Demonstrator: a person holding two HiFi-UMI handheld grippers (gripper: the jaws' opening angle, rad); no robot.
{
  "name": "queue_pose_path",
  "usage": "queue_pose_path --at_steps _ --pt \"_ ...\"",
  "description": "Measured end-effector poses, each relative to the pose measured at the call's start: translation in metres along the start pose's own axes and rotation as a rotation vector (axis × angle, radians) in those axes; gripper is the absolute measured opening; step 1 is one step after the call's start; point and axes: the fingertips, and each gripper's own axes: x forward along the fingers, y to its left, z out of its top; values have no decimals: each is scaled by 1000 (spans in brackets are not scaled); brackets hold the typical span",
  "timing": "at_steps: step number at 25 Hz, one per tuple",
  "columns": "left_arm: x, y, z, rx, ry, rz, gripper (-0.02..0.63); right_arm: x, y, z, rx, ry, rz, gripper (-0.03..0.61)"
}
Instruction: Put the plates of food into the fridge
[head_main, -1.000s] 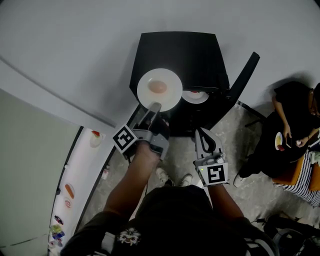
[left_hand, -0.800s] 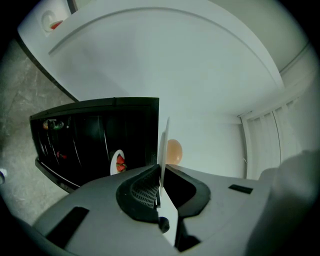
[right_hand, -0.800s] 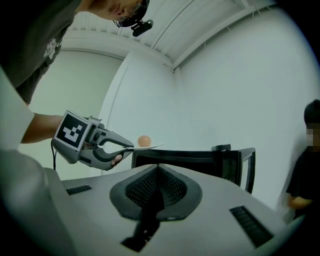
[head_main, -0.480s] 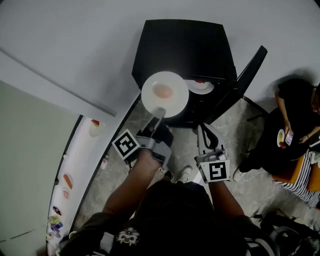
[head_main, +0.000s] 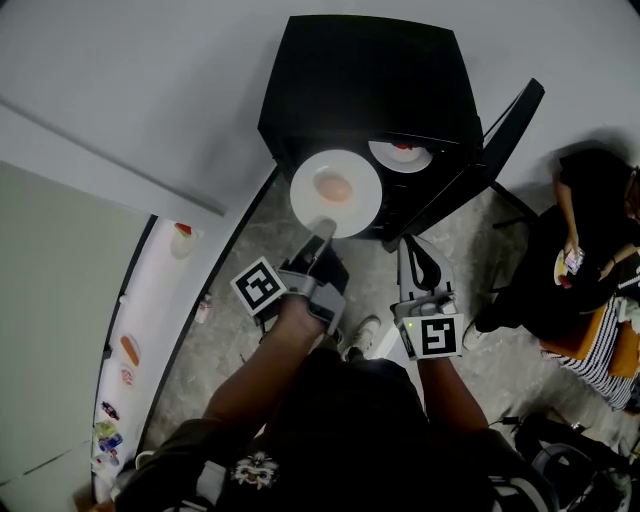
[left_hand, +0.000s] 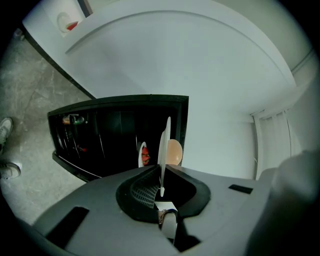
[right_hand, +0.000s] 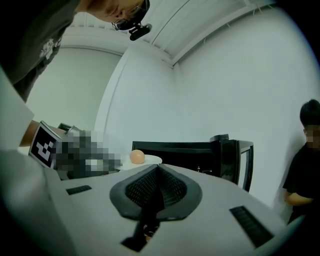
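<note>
My left gripper (head_main: 321, 229) clamps the stiff, breakable plate (head_main: 364, 203) at its six o'clock rim, where I judge its round food (head_main: 335, 187) could roll; right gripper (head_main: 406, 250) closed, empty.

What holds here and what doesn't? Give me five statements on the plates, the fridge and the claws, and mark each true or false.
1. The left claw grips a plate by its rim. True.
2. That plate is empty. False: a round orange food lies on it.
3. The fridge is shut. False: its door stands open.
4. A second plate with red food sits inside the fridge. True.
5. The right claw holds a plate. False: it is shut on nothing.
</note>
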Motion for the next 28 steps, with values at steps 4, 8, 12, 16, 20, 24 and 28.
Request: queue_pose_path --at_steps 4,8,12,16,20,24,28 --pt "7 18 5 1 0 26 37 0 -4 -5 -1 16 -12 25" --pt "16 35 14 38 -2 41 37 0 -9 -13 -19 35 -14 25" --pt "26 44 19 51 3 25 37 4 -11 -18 -11 44 -19 25" --pt "35 56 29 37 -9 37 37 10 -9 -19 -6 44 -20 25" --pt "48 65 42 15 -6 43 37 12 -7 -22 1 52 -23 25" --pt "64 72 59 33 7 55 37 15 -8 -25 -2 58 -26 25" --pt "79 72 69 42 5 59 37 17 -10 -27 -4 63 -35 25"
